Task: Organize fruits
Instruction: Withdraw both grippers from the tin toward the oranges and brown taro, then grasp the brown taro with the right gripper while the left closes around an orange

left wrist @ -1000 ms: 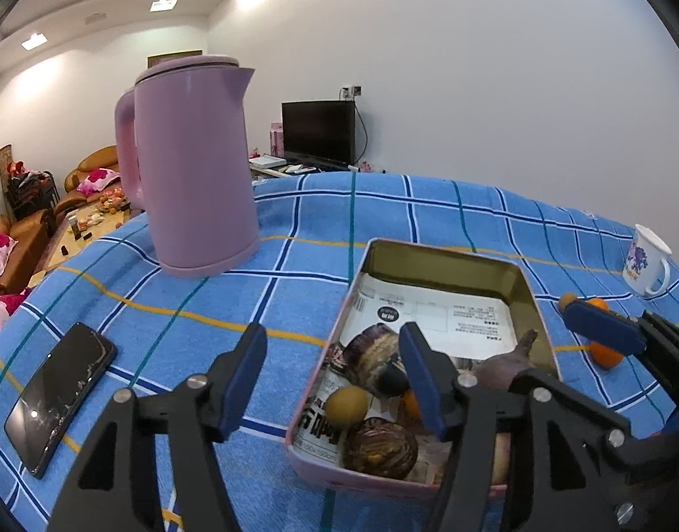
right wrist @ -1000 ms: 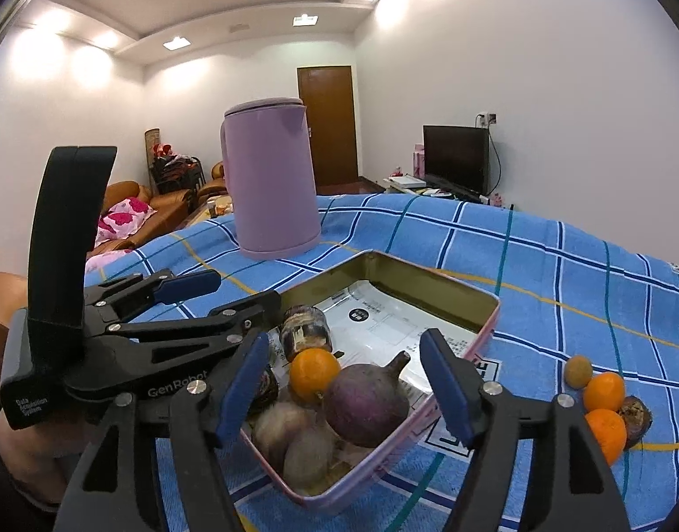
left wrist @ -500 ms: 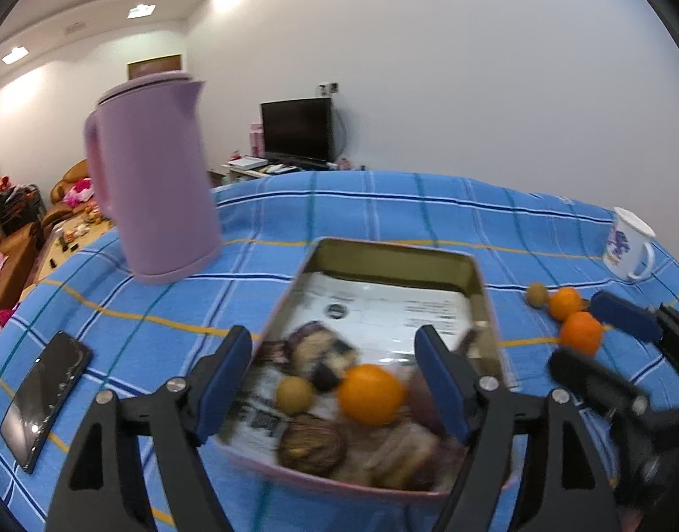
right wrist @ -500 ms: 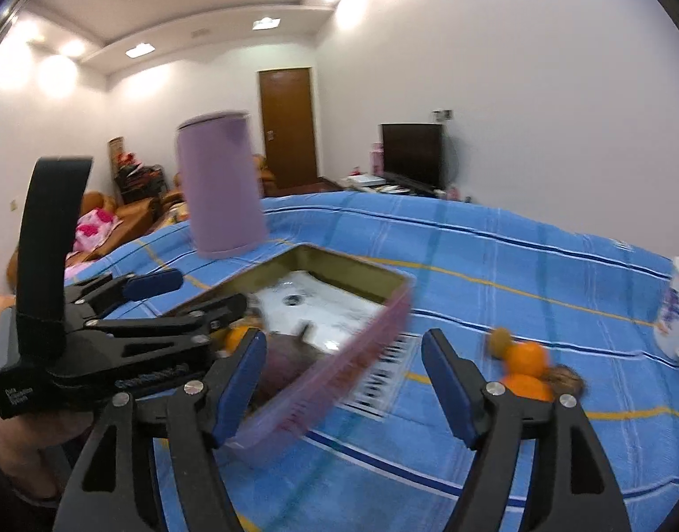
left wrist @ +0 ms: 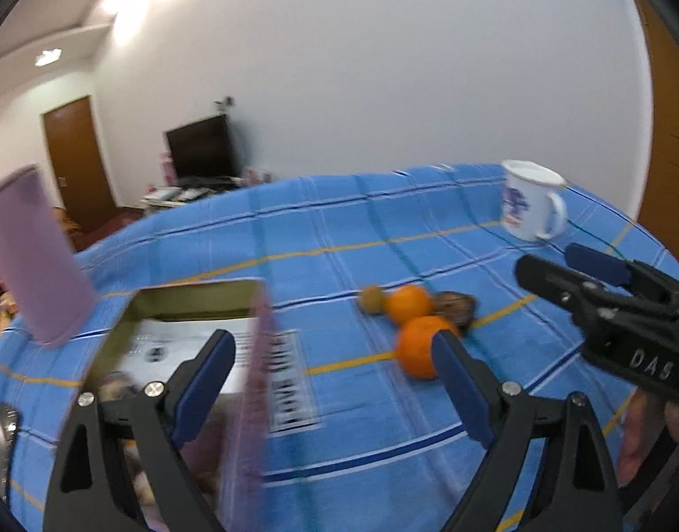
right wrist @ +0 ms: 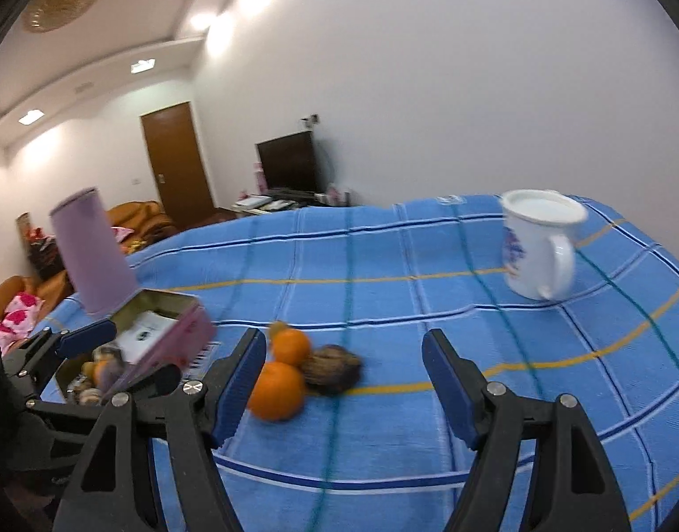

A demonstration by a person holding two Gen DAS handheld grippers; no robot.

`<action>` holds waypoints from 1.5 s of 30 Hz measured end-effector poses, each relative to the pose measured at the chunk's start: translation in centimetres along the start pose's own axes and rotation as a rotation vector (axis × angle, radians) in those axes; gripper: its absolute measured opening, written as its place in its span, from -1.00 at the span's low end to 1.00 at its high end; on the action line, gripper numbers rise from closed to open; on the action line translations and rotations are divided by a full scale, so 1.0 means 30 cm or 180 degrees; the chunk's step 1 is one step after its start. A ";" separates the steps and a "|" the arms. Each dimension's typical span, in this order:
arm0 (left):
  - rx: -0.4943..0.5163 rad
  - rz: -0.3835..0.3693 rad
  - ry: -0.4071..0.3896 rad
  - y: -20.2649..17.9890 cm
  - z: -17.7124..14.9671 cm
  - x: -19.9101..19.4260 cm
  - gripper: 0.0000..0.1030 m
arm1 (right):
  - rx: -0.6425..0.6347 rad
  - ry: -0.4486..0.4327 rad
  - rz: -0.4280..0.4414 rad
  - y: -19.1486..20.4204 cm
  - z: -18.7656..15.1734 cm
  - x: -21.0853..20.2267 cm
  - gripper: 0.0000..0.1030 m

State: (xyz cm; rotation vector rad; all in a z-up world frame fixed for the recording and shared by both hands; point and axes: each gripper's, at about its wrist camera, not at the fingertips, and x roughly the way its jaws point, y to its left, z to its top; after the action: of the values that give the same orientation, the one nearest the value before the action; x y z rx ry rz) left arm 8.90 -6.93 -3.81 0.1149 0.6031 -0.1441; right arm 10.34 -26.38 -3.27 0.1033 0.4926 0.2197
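While my left wrist view is smeared by motion blur, I log the left gripper [left wrist: 335, 370] with its jaws opening and nothing between them, only the blue checked cloth of the counter [left wrist: 339, 230]. The pink tin [left wrist: 197, 310] sits at lower left, its near wall partly behind the left finger; a printed paper lines its bottom and blurred fruit lies in its near end. A lilac kettle [left wrist: 33, 257] stands beyond the tin. Right of the tin, on the cloth, lies a loose cluster: a near orange [left wrist: 417, 348] just beside the right fingertip, a second orange [left wrist: 408, 303] behind it, a small yellowish fruit [left wrist: 371, 298] and a dark brown fruit [left wrist: 457, 306]. A white mug [left wrist: 528, 204] stands well beyond. The right gripper [left wrist: 605, 292] enters from the right edge.

From the right wrist view, I note the right gripper [right wrist: 344, 381] with jaws apart and empty. The near orange [right wrist: 277, 390] is just beside its left fingertip, with the second orange [right wrist: 290, 346] and the dark brown fruit [right wrist: 333, 368] between the fingers and farther off. The tin [right wrist: 162, 332] is at left, the mug [right wrist: 539, 244] upright at upper right.
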 end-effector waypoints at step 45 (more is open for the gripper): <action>-0.0371 -0.0148 0.0463 0.071 0.013 0.235 -0.07 | -0.0478 0.1286 0.0147 0.070 -0.011 0.382 -0.05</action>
State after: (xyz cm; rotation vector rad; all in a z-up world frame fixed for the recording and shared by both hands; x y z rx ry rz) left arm 15.22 -5.61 -7.38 -0.0017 0.7579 -0.1462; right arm 19.63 -21.66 -8.49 -0.0788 0.8738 0.3244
